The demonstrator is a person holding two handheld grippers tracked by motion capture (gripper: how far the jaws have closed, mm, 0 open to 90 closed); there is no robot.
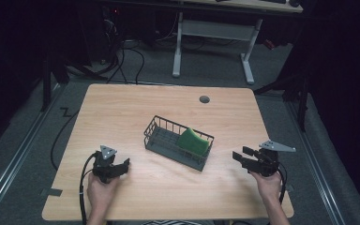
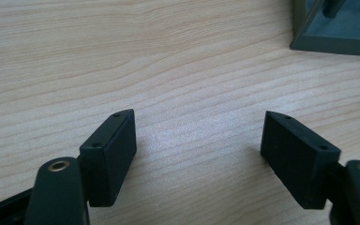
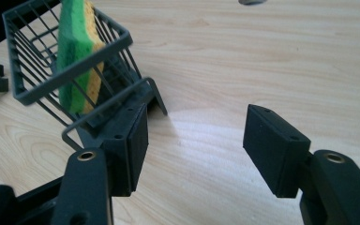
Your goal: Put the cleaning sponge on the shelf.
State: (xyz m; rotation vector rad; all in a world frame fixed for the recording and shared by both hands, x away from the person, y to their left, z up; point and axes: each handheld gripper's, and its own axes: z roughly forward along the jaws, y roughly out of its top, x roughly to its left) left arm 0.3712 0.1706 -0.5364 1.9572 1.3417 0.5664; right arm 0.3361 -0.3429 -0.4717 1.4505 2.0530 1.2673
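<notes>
Green-and-yellow sponge already in dark wire basket mid-table, seemingly leaning; left gripper, right gripper released, near front corners.

Each black tool w/ 2 flat rectangular pads, brass-ringed screws, grey 3-cornered plate, black cable.

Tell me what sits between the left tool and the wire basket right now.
Nothing: in the high view only bare wooden table separates the left tool from the wire basket. The left gripper view agrees, with plain wood ahead of its open jaws.
</notes>
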